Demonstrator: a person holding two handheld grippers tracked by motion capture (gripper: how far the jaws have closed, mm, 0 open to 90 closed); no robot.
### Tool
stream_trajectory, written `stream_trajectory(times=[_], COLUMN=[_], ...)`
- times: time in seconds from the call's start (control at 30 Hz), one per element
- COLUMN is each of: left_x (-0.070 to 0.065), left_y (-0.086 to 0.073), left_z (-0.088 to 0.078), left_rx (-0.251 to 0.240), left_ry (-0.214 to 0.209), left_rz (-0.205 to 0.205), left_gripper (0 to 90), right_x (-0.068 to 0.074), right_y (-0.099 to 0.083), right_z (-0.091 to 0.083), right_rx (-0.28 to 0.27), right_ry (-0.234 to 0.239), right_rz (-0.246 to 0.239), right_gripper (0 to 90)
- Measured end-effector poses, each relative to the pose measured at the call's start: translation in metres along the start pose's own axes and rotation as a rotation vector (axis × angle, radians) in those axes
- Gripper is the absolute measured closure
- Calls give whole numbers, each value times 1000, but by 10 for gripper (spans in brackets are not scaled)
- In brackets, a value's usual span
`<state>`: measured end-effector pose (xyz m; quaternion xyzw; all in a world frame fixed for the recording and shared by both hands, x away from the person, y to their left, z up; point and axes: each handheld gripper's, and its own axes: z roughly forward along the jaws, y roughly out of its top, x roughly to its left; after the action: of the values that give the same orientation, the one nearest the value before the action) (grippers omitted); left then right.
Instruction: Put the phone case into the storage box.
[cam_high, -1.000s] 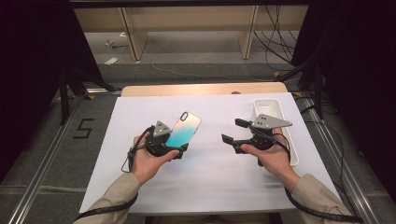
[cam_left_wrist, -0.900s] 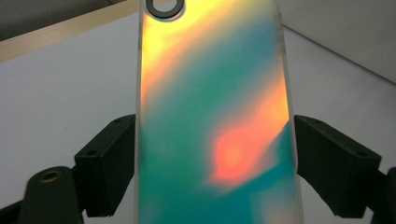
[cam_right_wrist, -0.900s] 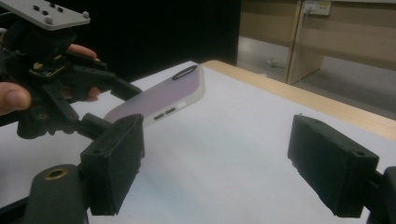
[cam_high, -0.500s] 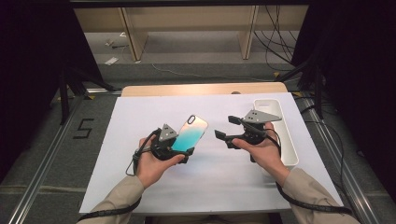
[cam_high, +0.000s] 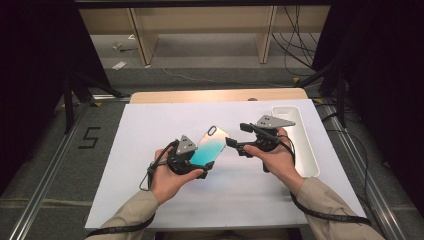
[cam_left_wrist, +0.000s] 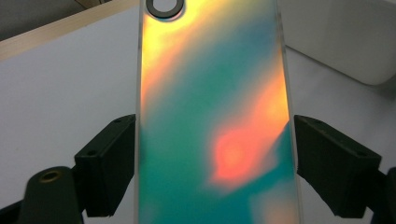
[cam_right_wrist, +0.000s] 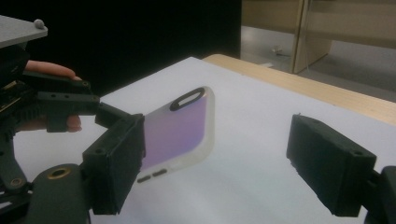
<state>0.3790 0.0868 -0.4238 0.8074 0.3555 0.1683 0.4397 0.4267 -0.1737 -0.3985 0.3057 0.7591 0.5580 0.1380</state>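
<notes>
Jaws on the left gripper (cam_high: 202, 162) are sitting wide and clamping the long edges of a glossy iridescent teal-and-orange phone case (cam_high: 209, 146), holding it tilted up above the white table sheet (cam_high: 150, 125). Just beside it, the right gripper (cam_high: 236, 135) is hovering with jaws spread and nothing between them, pointing at the case's camera-hole end.

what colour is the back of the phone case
Iridescent: teal blending into orange and yellow on the phone case, best in the left gripper view.

White-covered table (cam_high: 150, 130), white tray (cam_high: 300, 145) on it
</notes>
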Motion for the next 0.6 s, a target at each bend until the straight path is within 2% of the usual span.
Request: stream_trajectory(times=[0.6], left_x=[-16], left_y=[3], left_z=[5], left_rx=[1], left_ry=[-33], left_rz=[27], left_gripper=[170], right_x=[3], right_y=[1], right_z=[20], right_rx=[24], right_ry=[15], right_rz=[31], right_gripper=[221])
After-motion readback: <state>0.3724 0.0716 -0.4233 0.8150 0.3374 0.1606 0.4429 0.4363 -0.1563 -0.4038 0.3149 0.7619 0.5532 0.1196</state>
